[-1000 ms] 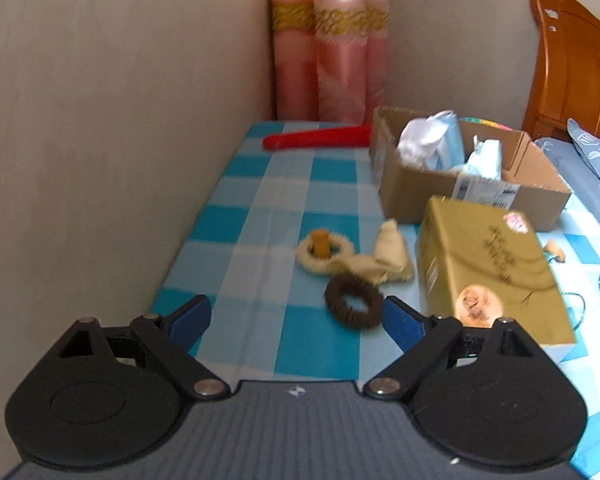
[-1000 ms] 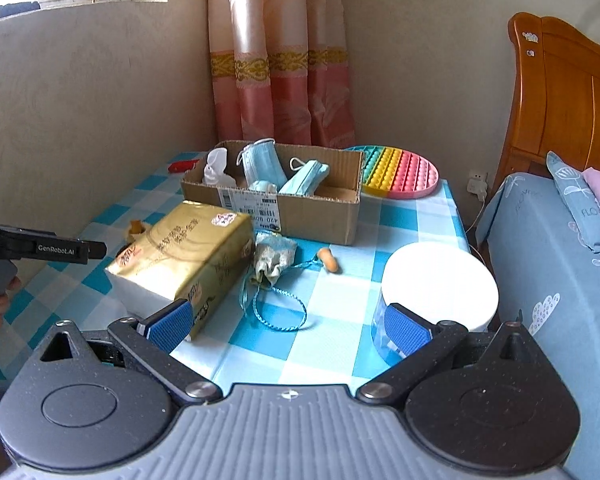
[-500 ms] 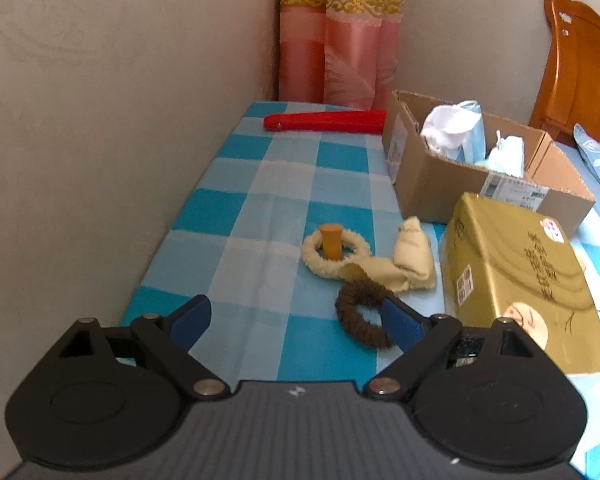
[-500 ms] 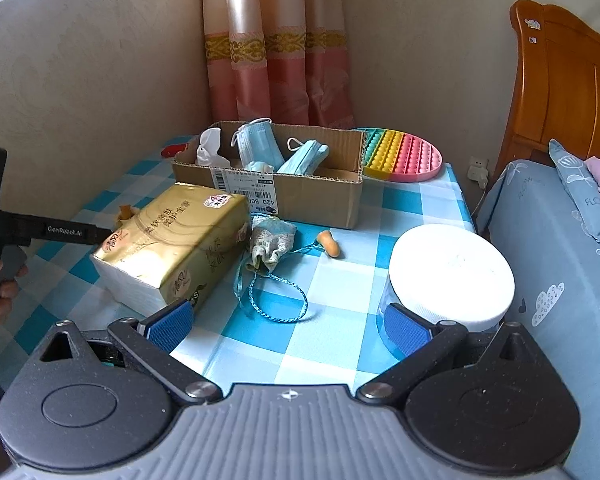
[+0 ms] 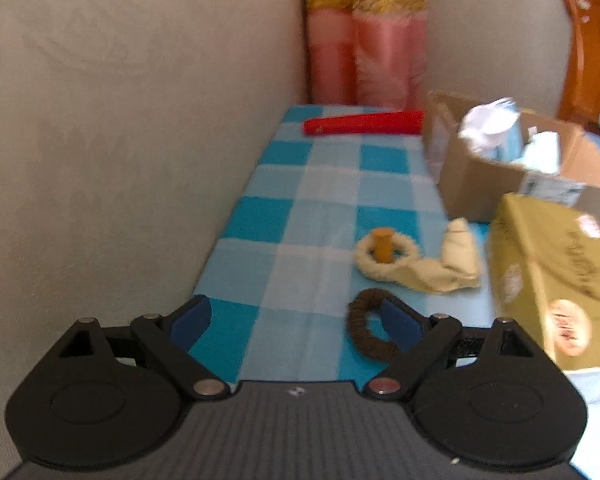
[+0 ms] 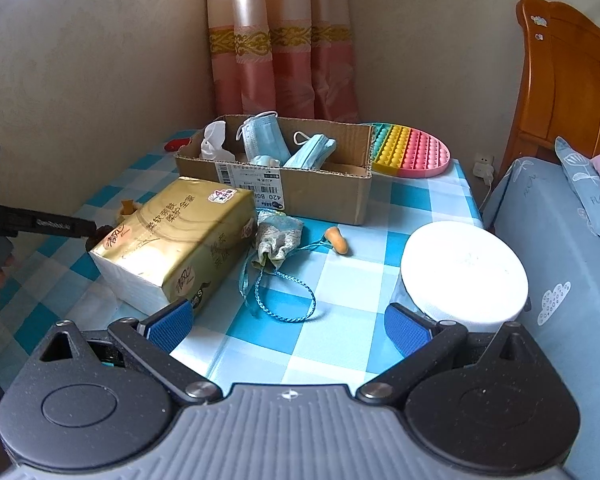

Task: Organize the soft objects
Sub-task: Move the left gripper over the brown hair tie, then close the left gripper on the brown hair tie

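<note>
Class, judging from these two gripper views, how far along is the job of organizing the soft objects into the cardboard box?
Done: face masks and a white tissue sit in the cardboard box.
In hand: nothing; the open left gripper is close to the brown hair tie, and the right gripper is open.
Left: the cream scrunchie, drawstring pouch and tissue pack.

Black linkage arms with silver pivot screws, blue ribbed pads (image 6: 168, 326), grey ridged housing bearing a small white emblem.
</note>
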`<state>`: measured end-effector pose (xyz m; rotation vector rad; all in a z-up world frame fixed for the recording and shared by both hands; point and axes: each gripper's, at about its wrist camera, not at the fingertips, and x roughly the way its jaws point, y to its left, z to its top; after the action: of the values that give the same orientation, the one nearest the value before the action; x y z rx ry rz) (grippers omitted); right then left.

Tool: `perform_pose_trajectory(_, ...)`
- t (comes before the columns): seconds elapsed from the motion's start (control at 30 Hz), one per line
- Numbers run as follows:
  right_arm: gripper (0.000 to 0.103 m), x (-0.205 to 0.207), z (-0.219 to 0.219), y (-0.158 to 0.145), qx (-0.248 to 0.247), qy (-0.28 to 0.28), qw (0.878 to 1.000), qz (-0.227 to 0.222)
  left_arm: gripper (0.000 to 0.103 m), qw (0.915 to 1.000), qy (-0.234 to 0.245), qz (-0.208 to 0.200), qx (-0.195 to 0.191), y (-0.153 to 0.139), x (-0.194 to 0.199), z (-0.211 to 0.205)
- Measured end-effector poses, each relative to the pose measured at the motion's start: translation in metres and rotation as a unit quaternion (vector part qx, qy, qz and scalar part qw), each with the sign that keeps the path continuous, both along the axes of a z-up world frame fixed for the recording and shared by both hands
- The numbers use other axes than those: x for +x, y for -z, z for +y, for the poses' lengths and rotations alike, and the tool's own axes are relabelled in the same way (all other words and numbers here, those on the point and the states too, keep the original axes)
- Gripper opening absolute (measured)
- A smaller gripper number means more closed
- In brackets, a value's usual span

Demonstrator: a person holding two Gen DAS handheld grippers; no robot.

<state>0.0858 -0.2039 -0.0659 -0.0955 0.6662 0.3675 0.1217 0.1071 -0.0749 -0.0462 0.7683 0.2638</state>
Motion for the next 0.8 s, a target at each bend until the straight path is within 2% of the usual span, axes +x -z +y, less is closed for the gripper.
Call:
perform_pose_trajectory(0.1, 0.103, 0.001, 0.001, 0.001, 0.0, -0.002, 1.0, 0.002, 0.089, 0.9994, 0.03, -0.008, -0.013, -0.003, -0.006, -0.005)
perform_pose_trajectory(0.23, 0.103, 0.001, 0.001, 0.001, -0.004, -0.001, 1.0, 0.002, 0.065, 0.9986, 0.048, 0.0, -0.02, 0.003, -0.006, -0.008)
perform_pose_trajectory(0.27, 0.103, 0.001, 0.001, 0.001, -0.003, 0.0, 1.0, 0.002, 0.063, 0.9983, 0.051, 0.003, -0.03, 0.005, -0.004, -0.007)
perform_pose_trajectory(0.37, 0.103, 0.002, 0.0, 0.002, -0.003, 0.002, 1.0, 0.004, 0.063, 0.9963, 0.062, -0.001, -0.06, 0.01, -0.004, -0.004)
perform_pose_trajectory(0.57, 0.103, 0.004, 0.003, 0.003, -0.01, 0.001, 1.0, 0.008, 0.06, 0.9939, 0.08, -0.002, -0.076, 0.018, 0.001, -0.004)
perform_pose_trajectory(0.8, 0.103, 0.007, 0.008, 0.003, -0.019, -0.003, 1.0, 0.008, 0.056, 0.9964, 0.061, -0.003, -0.059, 0.019, -0.002, 0.001)
